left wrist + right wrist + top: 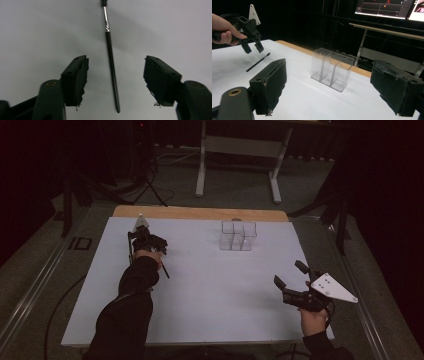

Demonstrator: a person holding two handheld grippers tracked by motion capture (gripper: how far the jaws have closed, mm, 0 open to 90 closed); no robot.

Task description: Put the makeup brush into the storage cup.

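A thin black brush (111, 62) with a silver ferrule and small dark bristle head lies flat on the white table (210, 290). My left gripper (116, 58) points down over it with a jaw on each side of the handle, neither pad touching it, so it is open. From above, the left gripper (148, 242) sits at the table's far left, and the brush (164, 270) shows beside the sleeve. My right gripper (289, 272) hovers open and empty near the front right, looking toward the left gripper (253, 47) and the brush (258, 62).
A clear plastic organizer (238, 236) with several compartments stands toward the table's far side, right of centre, also the clear organizer (332, 72) ahead of my right jaws. A wooden strip (200, 212) edges the far side. A white stand (240, 145) and dark floor lie beyond.
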